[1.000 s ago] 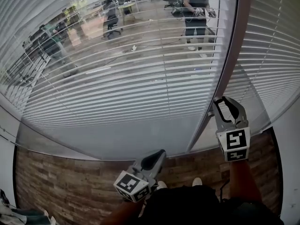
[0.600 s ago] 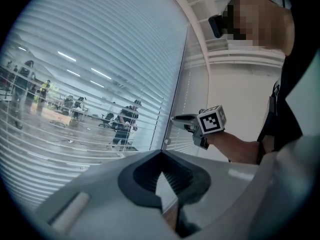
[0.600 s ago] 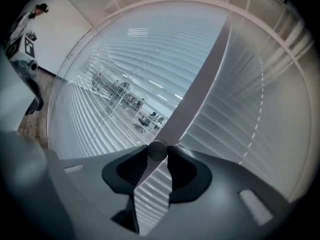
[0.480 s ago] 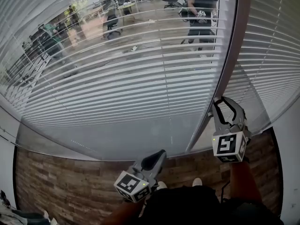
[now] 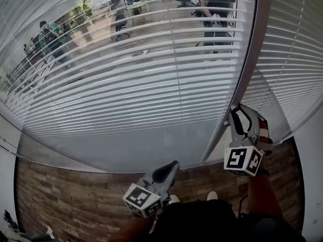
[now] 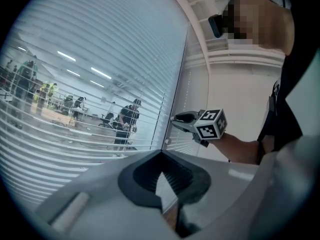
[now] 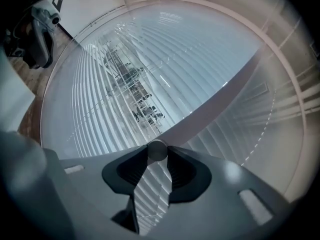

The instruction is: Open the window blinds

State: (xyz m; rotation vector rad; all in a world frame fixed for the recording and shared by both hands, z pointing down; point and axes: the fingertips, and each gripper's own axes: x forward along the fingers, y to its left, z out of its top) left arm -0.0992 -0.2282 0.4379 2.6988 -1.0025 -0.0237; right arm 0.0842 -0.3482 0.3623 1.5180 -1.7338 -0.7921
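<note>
White slatted blinds (image 5: pixel 151 84) hang behind glass, with an office visible between the slats. A pale frame post (image 5: pixel 247 69) splits the window. At that post my right gripper (image 5: pixel 235 116) is shut on a small round knob (image 7: pixel 157 150), which sits between its fingertips in the right gripper view. Its marker cube (image 5: pixel 243 160) is tilted to one side. My left gripper (image 5: pixel 171 166) hangs low in front of the glass, shut with nothing in it. The left gripper view shows the right gripper (image 6: pixel 175 119) at the post.
Wood-pattern floor (image 5: pixel 65 200) runs along the foot of the glass. A second panel of blinds (image 5: pixel 298 59) is to the right of the post. Several people and desks are beyond the glass (image 5: pixel 212 4). My shoes (image 5: pixel 212 195) are close to the window.
The right gripper has rolled on the knob, so its marker cube shows a different face and tilt. The left gripper has not moved. People beyond the glass have shifted.
</note>
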